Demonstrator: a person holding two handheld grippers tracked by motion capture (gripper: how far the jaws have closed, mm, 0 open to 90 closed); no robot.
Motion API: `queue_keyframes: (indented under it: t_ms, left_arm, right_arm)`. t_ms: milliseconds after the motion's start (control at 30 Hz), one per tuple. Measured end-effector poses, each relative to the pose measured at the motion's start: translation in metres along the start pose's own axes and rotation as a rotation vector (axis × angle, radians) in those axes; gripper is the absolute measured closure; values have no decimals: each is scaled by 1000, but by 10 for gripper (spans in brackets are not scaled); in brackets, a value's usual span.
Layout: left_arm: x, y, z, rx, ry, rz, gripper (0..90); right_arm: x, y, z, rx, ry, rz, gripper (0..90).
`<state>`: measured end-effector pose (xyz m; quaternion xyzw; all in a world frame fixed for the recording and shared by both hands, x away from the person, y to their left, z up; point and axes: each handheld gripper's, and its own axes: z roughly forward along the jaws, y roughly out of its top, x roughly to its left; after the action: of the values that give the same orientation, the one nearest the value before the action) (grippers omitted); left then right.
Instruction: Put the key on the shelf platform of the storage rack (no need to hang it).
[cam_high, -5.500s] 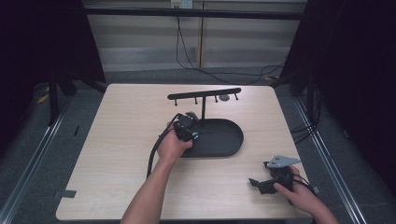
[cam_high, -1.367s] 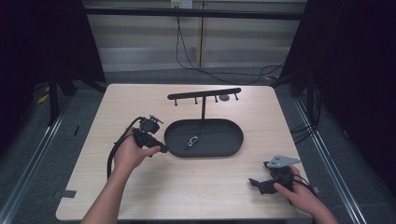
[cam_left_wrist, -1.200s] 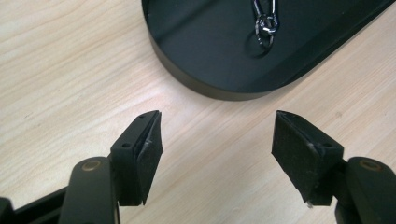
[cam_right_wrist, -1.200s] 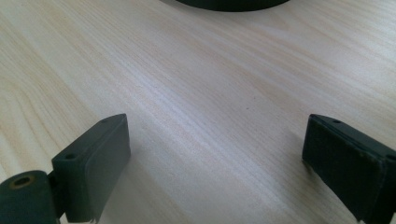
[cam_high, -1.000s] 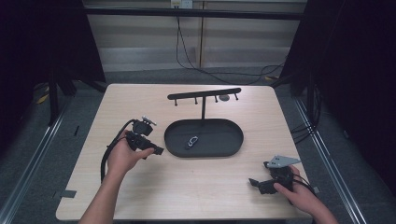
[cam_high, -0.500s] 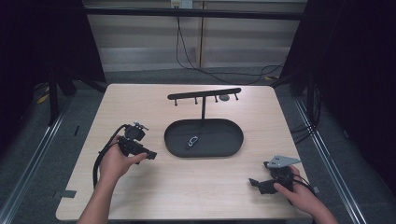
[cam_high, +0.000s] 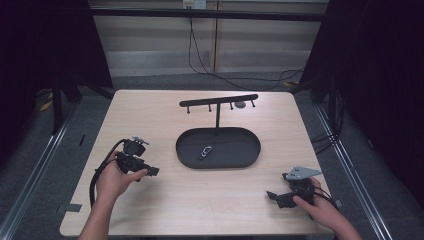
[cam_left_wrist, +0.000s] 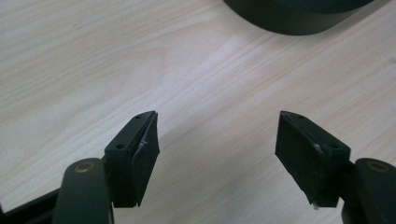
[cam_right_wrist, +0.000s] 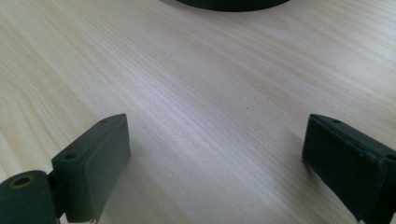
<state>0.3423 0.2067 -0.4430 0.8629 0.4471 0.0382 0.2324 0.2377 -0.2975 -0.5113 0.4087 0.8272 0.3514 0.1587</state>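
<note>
A black oval tray (cam_high: 250, 150) with a hook rack (cam_high: 218, 100) on a post stands mid-table. A small silver carabiner (cam_high: 205, 151) lies in the tray's left half. My left gripper (cam_high: 153, 171) is held low over the wood to the left of the tray, open, with bare table between its jaws; the tray's wall (cam_left_wrist: 289, 21) shows ahead of it in the left gripper view. My right gripper (cam_high: 270, 195) rests near the front right corner, open and empty, the tray's edge (cam_right_wrist: 233, 4) far ahead.
The light wooden table (cam_high: 210, 200) has dark floor and metal rails on both sides. A small round grey object (cam_high: 240, 105) lies behind the rack. Cables trail from each gripper toward the person's forearms.
My left gripper has drawn back from the tray to the left and toward the front, leaving the carabiner lying in the tray. The right gripper has kept still.
</note>
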Motion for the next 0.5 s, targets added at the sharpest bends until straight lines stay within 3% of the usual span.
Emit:
queue_keyframes:
  t_ms: [33, 500]
  left_arm:
    - [1, -2, 0, -6, 1, -13, 302]
    - [11, -25, 0, -8, 4, -14, 298]
  right_arm:
    - [0, 0, 0, 0, 0, 0, 73]
    - [0, 0, 0, 0, 0, 0, 73]
